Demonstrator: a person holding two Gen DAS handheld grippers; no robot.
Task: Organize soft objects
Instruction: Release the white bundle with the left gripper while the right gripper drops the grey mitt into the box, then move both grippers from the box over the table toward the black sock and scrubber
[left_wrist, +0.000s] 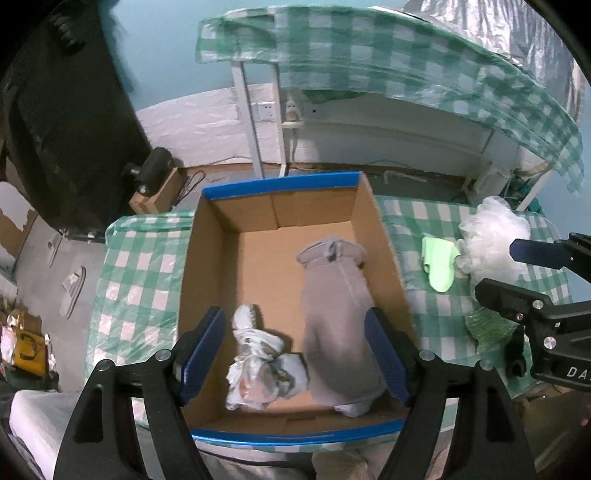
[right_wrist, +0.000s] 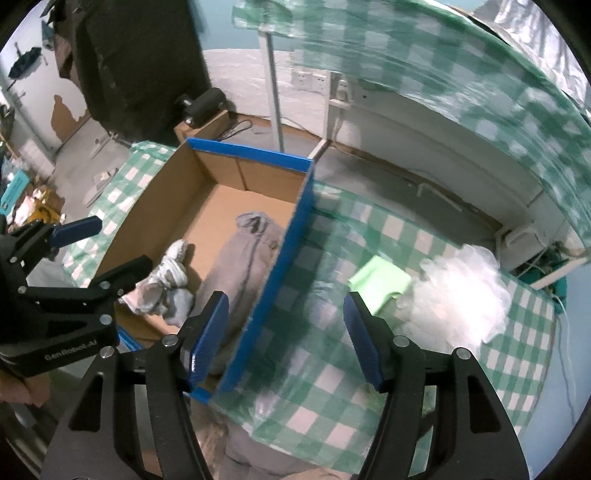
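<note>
An open cardboard box with a blue-taped rim (left_wrist: 280, 184) (right_wrist: 251, 151) stands on a green-checked table (left_wrist: 140, 266) (right_wrist: 369, 369). Inside lie a folded grey garment (left_wrist: 336, 314) (right_wrist: 236, 266) and a knotted white cloth bundle (left_wrist: 258, 362) (right_wrist: 166, 280). My left gripper (left_wrist: 295, 354) (right_wrist: 107, 247) hangs open over the box's near end, nothing between its pads. My right gripper (right_wrist: 286, 336) (left_wrist: 517, 275) is open and empty above the box's right wall. Right of the box lie a light green cloth (left_wrist: 439, 264) (right_wrist: 376, 280) and a white fluffy puff (left_wrist: 491, 236) (right_wrist: 461, 291).
A crinkled green piece (left_wrist: 487, 328) lies on the table under the right gripper. A higher surface with the same checked cover (left_wrist: 369, 48) overhangs the back. White frame legs and wall sockets (left_wrist: 266, 110) stand behind the box. A dark cabinet (left_wrist: 66, 129) and slippers (left_wrist: 74, 291) are at the left.
</note>
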